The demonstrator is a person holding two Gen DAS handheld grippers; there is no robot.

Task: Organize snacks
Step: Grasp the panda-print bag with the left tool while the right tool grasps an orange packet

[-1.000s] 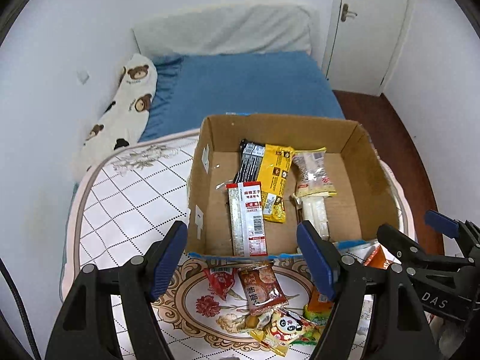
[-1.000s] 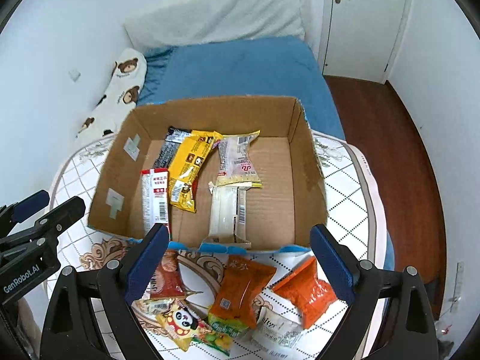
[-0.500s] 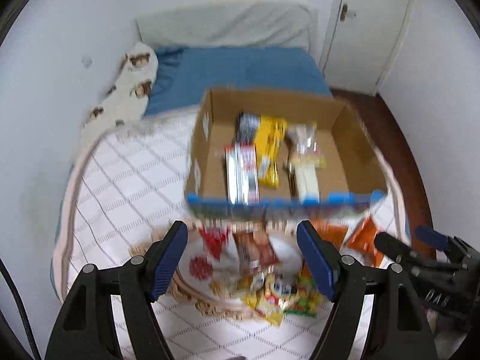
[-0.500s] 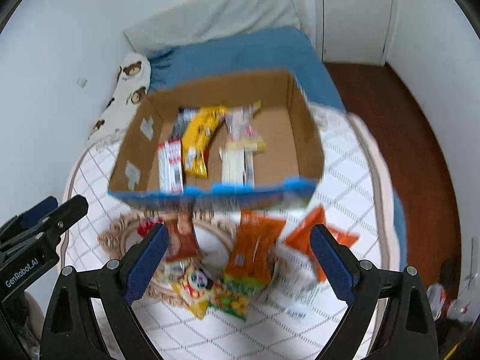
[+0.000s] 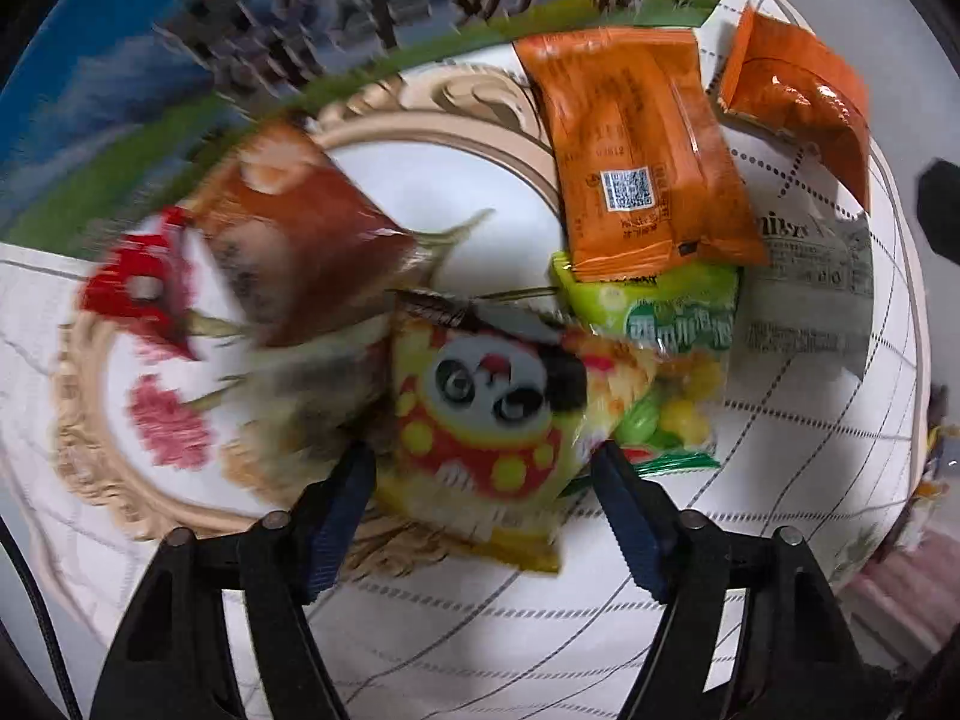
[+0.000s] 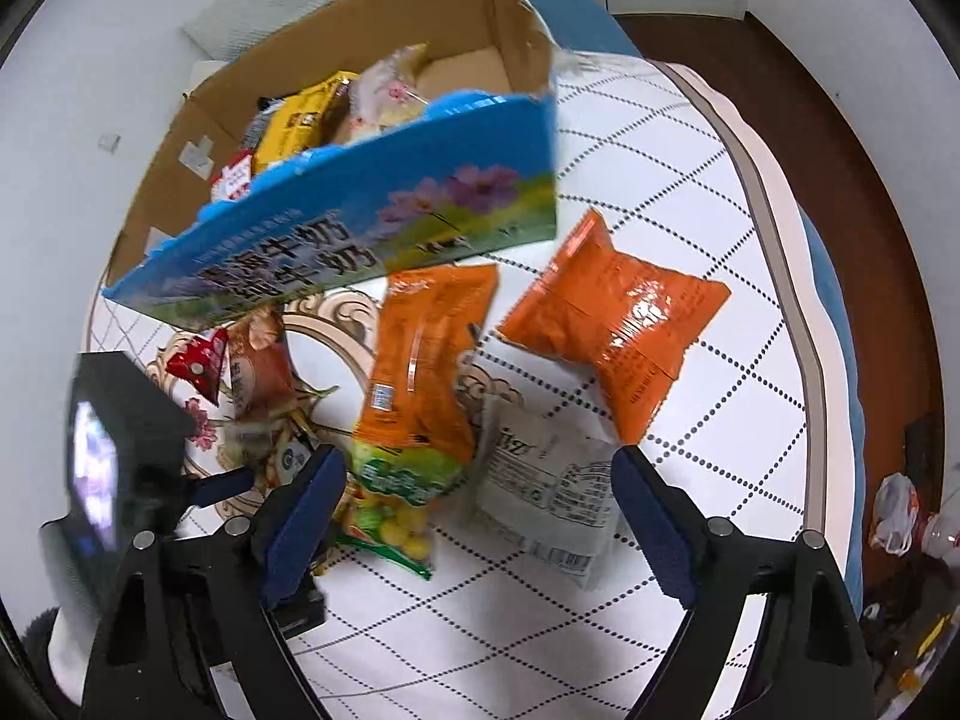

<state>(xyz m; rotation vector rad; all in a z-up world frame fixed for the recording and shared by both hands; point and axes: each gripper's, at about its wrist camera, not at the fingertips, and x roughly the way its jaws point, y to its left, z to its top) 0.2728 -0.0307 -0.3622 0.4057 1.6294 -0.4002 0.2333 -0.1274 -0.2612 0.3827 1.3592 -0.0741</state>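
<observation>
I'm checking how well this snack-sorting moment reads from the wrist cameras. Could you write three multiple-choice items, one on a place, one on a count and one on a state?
1. The panda packet lies:
A. in the cardboard box
B. between the left gripper's fingers
C. on the floor

2. Orange packets outside the cardboard box:
A. none
B. two
C. four

3. The right gripper is:
A. open over the white packet
B. shut on the box
C. holding a bottle

Answers:
1 B, the blue pads flank it.
2 B, a flat orange packet and a puffy orange packet show.
3 A, its pads stand wide apart.
</observation>
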